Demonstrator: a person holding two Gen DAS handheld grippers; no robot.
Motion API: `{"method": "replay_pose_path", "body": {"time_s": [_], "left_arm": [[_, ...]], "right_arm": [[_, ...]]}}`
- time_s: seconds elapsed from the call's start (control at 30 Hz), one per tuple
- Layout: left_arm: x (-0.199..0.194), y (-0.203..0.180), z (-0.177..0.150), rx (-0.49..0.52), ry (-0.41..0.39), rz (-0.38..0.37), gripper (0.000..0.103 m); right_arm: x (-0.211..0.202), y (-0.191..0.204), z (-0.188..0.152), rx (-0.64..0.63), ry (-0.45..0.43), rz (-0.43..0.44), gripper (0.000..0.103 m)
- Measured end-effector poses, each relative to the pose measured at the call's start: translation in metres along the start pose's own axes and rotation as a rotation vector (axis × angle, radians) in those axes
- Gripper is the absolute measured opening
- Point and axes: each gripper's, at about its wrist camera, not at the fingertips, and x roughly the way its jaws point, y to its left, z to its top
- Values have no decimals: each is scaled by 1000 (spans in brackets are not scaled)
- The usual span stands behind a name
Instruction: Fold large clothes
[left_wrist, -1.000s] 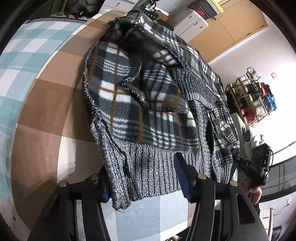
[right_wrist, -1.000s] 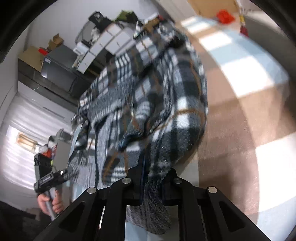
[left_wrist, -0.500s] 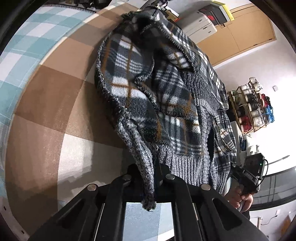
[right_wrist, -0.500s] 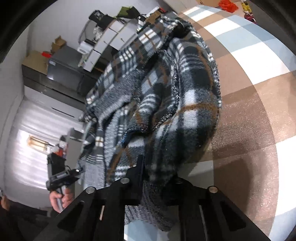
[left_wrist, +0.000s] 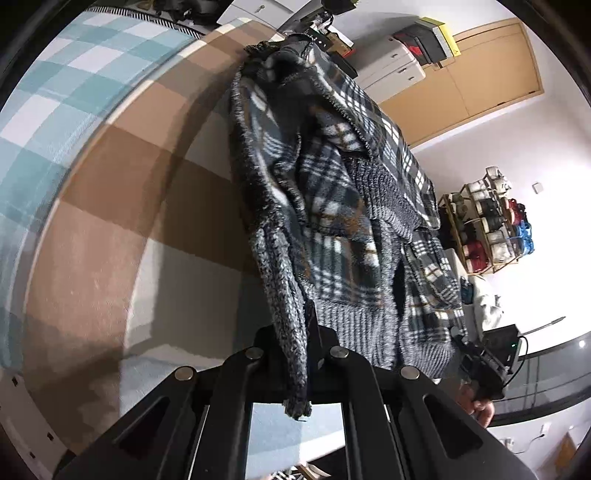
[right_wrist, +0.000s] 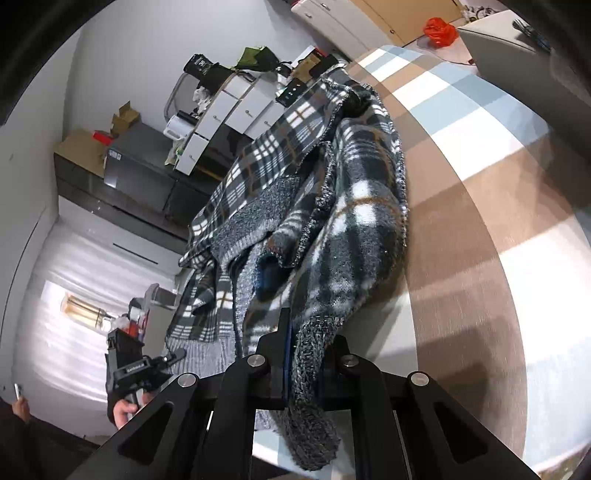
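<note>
A large plaid fleece jacket (left_wrist: 332, 206) with a grey ribbed knit hem lies bunched on a table under a brown, white and teal checked cloth (left_wrist: 110, 184). My left gripper (left_wrist: 304, 332) is shut on the hem's knit edge, and a strip of it hangs down between the fingers. In the right wrist view the same jacket (right_wrist: 354, 206) stretches away. My right gripper (right_wrist: 306, 343) pinches another grey knit corner, its jaws still closing on it. Each view shows the other gripper held in a hand at the hem's far end, the right gripper (left_wrist: 480, 369) and the left gripper (right_wrist: 136, 365).
The table's near edge curves just below both grippers. Beyond the table stand white drawer units (right_wrist: 236, 107), a dark cabinet (right_wrist: 140, 166), a wooden door (left_wrist: 480, 66) and a wire shelf of spools (left_wrist: 491, 221). A red bag (right_wrist: 439, 31) lies past the table's far end.
My left gripper went from open around the knit hem to shut on it, and the hem has lifted and gathered into a narrower bundle. The right gripper kept its hold and shifted a little.
</note>
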Motion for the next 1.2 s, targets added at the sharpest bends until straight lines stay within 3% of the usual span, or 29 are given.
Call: {"method": "replay_pose_path", "body": {"time_s": [0.27, 0.47, 0.6, 0.7, 0.8, 0.93, 1.03, 1.2], "left_arm": [[-19, -10, -21, 25, 12, -46, 1], [-48, -4, -44, -35, 20, -156, 1], [-66, -10, -42, -45, 18, -223, 1], [-62, -23, -19, -21, 37, -241, 1], [-53, -29, 10, -10, 31, -241, 1], [-33, -29, 77, -68, 14, -263, 1], [-20, -27, 128, -129, -7, -238, 1], [12, 0, 172, -246, 13, -184, 1]], "right_arm": [[-10, 8, -2, 27, 21, 54, 9], [-38, 11, -21, 85, 55, 94, 9], [-57, 15, -25, 140, 49, 151, 9], [-59, 21, -12, 164, 40, 184, 9], [-47, 37, 26, 170, 27, 210, 9], [-28, 47, 79, 239, 6, 245, 9], [-9, 47, 124, 301, -22, 220, 9], [37, 14, 180, 465, 32, 126, 9]]}}
